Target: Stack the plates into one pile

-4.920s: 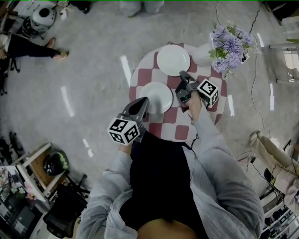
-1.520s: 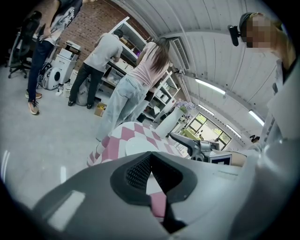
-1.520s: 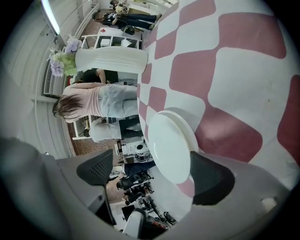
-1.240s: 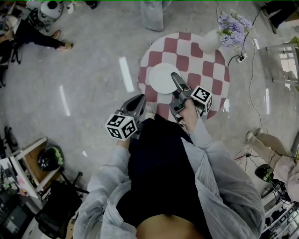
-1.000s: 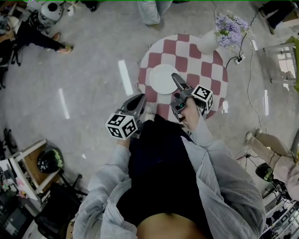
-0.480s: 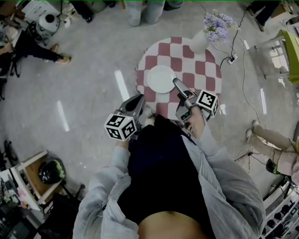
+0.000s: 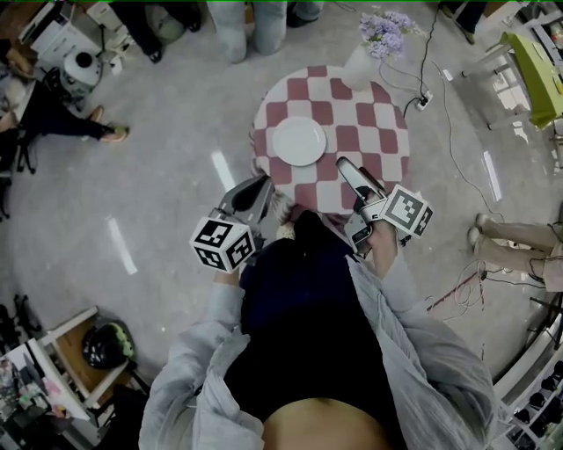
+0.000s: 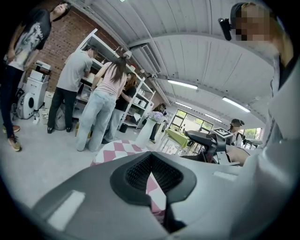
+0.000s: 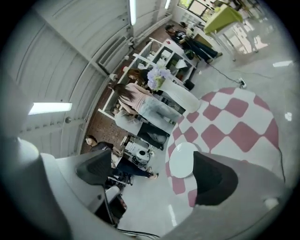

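Note:
One pile of white plates (image 7: 299, 141) rests on the round pink-and-white checked table (image 7: 369, 119); the right gripper view shows the plates (image 9: 183, 159) there too. My right gripper (image 7: 350, 176) hovers over the table's near right edge, a short way from the pile. Its jaws (image 9: 157, 173) stand open with nothing between them, and they have just been closing a little. My left gripper (image 7: 257, 192) hangs off the table's near left edge, over the floor. Its jaws (image 8: 152, 176) are shut and hold nothing.
A white vase of purple flowers (image 7: 376, 31) stands at the table's far edge. Several people (image 7: 255, 22) stand beyond the table near shelving (image 8: 101, 70). Cables and a socket strip (image 7: 422, 98) lie on the floor at the right, beside a green table (image 7: 537, 57).
Two separate plates seen earlier are now one pile. Over the last second my right gripper drew back rightward from the plates, rose and rolled. The left gripper rose slightly.

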### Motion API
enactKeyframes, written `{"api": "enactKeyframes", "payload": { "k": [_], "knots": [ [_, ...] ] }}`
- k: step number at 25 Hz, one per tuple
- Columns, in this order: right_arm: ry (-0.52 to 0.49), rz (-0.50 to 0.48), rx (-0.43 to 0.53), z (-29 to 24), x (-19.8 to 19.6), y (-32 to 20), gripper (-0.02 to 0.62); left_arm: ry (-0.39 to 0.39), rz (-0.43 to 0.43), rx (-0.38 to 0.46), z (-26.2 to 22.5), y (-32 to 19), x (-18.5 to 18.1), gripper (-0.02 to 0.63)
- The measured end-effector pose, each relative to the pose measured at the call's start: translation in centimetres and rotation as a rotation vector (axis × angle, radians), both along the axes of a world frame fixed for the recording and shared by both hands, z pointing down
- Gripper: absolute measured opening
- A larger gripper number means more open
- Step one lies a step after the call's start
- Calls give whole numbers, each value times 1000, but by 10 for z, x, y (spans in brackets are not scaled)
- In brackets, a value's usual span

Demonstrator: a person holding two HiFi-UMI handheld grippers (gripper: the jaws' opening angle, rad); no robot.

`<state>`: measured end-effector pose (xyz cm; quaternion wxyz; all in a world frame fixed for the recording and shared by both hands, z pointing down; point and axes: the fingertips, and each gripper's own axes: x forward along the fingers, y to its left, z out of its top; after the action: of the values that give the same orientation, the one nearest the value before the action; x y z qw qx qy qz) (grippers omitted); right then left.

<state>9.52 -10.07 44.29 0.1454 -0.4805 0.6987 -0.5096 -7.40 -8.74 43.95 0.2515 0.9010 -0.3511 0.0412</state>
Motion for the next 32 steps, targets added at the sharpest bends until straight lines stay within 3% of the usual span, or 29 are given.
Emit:
{"api": "enactKeyframes", "payload": {
  "k": [3,8,12,16,25,32],
  "knots": [
    [202,-11,84,-8,6,13,512,-30,30,45,-3,4,0,9],
    [574,-17,199,-19,17,39,368,-52,45,58,-3,14,-1,9],
    [664,25,240,-23,27,49,179,-73,73,76,-2,21,3,11],
    [809,62,221,-13,36,57,2,-67,97,87,-2,27,5,11],
    [805,-20,226,2,30,64,2,-74,108,101,0,24,14,11],
    [772,-10,205,1,35,63,2,-71,105,103,-3,22,20,11]
  ]
}}
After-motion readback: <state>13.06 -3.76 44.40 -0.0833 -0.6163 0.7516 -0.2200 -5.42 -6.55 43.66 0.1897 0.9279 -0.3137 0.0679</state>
